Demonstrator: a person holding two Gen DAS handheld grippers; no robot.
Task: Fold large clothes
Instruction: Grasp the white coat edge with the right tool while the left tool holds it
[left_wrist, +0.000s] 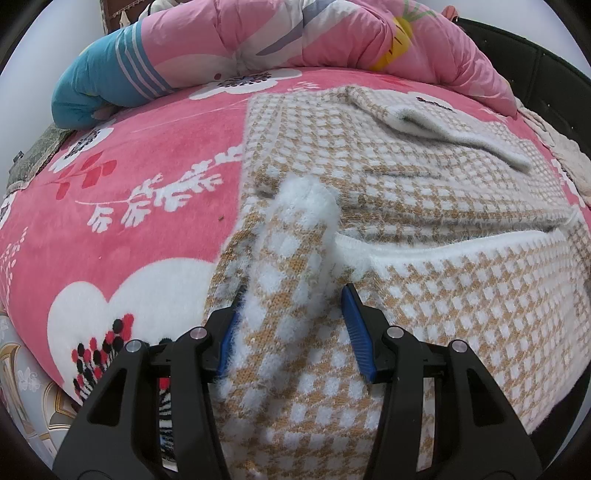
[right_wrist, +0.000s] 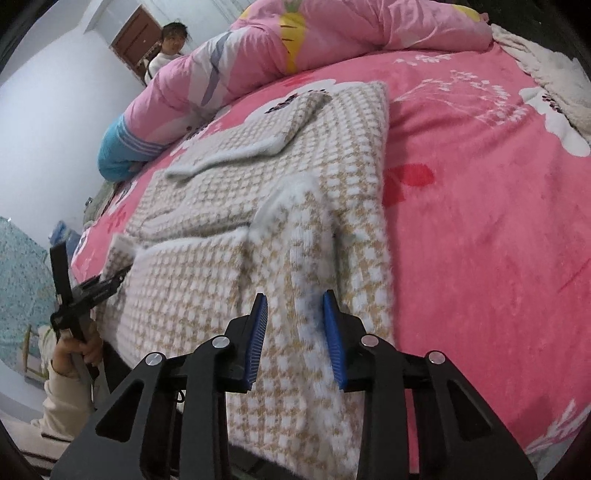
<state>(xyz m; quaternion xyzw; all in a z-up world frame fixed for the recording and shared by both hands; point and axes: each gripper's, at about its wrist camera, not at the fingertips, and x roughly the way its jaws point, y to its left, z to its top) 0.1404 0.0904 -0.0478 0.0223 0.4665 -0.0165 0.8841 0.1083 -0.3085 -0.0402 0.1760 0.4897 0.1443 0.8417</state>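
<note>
A fuzzy tan-and-white checked sweater (left_wrist: 424, 177) lies partly folded on a pink flowered blanket (left_wrist: 155, 147). One sleeve with a white cuff (left_wrist: 306, 195) runs up between the jaws of my left gripper (left_wrist: 294, 295), whose blue pads are shut on this thick fold. In the right wrist view the other sleeve, with its cuff (right_wrist: 295, 188), rises as a ridge between the pads of my right gripper (right_wrist: 294, 297), which is shut on the sweater (right_wrist: 258, 155). The left gripper (right_wrist: 92, 288) shows there at the bed's near left edge, lifting a corner.
A rolled pink quilt (left_wrist: 295, 33) with a blue end (left_wrist: 85, 88) lies along the far side of the bed. White fluffy cloth (right_wrist: 546, 74) sits at the far right. A person (right_wrist: 171, 40) sits behind the quilt. A hand (right_wrist: 77, 347) holds the left gripper.
</note>
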